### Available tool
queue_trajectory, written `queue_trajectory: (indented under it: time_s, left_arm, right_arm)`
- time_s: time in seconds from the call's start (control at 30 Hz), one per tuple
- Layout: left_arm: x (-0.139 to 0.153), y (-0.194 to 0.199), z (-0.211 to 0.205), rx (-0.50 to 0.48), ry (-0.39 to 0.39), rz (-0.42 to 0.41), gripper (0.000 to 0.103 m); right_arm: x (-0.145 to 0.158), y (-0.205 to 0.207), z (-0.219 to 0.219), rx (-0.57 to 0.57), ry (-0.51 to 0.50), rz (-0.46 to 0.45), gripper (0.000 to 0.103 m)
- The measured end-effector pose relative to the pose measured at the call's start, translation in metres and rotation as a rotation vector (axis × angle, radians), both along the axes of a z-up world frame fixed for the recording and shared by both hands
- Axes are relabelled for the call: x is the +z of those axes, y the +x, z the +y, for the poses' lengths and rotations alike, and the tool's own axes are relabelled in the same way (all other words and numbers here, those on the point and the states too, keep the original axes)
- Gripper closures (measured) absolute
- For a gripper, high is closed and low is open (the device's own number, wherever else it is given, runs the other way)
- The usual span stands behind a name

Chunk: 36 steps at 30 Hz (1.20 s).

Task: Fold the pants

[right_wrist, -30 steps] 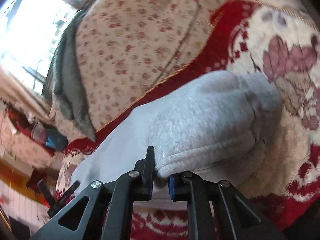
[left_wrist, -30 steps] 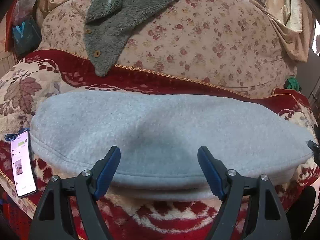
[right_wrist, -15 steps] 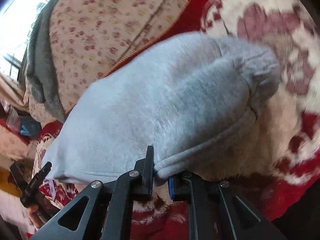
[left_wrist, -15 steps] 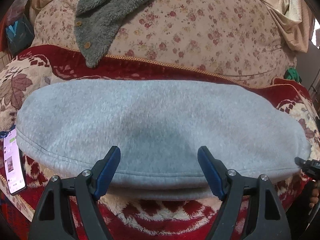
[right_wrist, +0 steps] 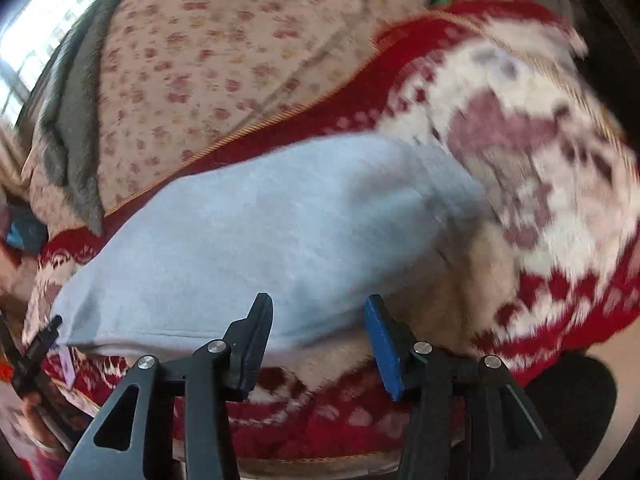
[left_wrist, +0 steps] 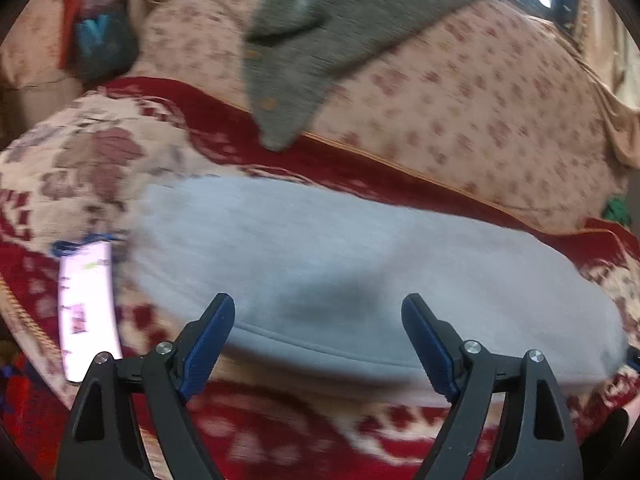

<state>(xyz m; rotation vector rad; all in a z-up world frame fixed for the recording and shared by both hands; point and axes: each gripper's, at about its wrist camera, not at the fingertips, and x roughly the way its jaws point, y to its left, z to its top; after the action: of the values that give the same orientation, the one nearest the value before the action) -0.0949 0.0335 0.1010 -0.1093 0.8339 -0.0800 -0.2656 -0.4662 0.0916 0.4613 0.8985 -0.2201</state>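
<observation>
Red patterned bedspread (left_wrist: 280,440) under folded grey fleece pants (left_wrist: 360,264).
Soft, limp, light; best pinched at near hem; left gripper (left_wrist: 318,344) and right gripper (right_wrist: 318,344) both spread, empty.

Pants (left_wrist: 360,280) on blanket (left_wrist: 280,432), phone (left_wrist: 86,312) left
</observation>
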Motion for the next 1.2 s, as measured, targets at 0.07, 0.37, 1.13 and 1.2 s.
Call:
queue_trajectory:
  time_s: [0.07,0.37,1.13,1.2]
  left_arm:
    - [0.002,0.0,0.01,0.03,0.02,-0.008,0.018]
    - [-0.007,0.005,0.043,0.132,0.04,0.02,0.018]
    - [-0.028,0.013,0.053,0.205,0.037,0.034,0.018]
    - [-0.029,0.013,0.055,0.214,0.035,0.035,0.018]
  right_arm:
    - [0.006,0.013,0.02,0.063,-0.018,-0.018,0.045]
    - [-0.005,0.094,0.16,0.426,-0.099,-0.046,0.029]
    - [-0.026,0.16,0.278,0.607,-0.065,-0.035,0.021]
    - [-0.028,0.162,0.282,0.616,-0.062,-0.03,0.02]
